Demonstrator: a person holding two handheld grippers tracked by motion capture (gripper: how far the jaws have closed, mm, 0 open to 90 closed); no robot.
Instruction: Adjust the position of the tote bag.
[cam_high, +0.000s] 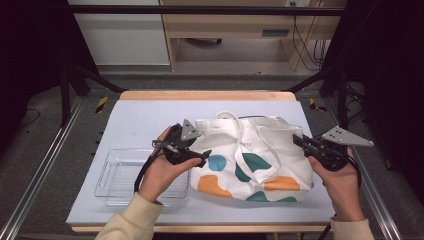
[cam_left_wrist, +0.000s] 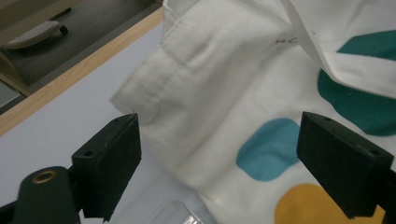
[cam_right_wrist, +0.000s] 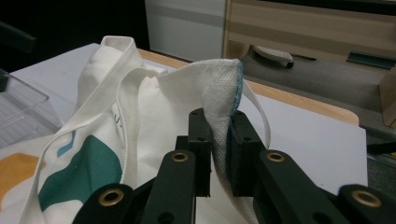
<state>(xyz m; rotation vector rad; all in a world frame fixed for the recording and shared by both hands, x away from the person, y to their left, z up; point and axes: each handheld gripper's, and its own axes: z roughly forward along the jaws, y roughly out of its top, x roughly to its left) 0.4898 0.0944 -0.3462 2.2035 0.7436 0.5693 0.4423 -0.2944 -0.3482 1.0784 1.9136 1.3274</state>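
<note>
A white cloth tote bag (cam_high: 250, 165) printed with teal, blue and orange patches lies flat on the pale blue table (cam_high: 150, 115), its straps (cam_high: 260, 145) draped over it. My left gripper (cam_high: 202, 146) hovers at the bag's upper left corner. In the left gripper view that gripper (cam_left_wrist: 219, 128) is open, its jaws wide on either side of the bag (cam_left_wrist: 219, 79) without touching it. My right gripper (cam_high: 298, 139) is at the bag's right upper corner. In the right gripper view this gripper (cam_right_wrist: 219, 119) is shut on a raised fold of the bag's rim (cam_right_wrist: 219, 84).
An empty clear plastic tray (cam_high: 107, 172) sits on the table left of the bag, close under the left hand, and its corner (cam_left_wrist: 180, 212) shows below the left jaws. The table's wooden far edge (cam_high: 205, 95) borders a floor with furniture and cables beyond.
</note>
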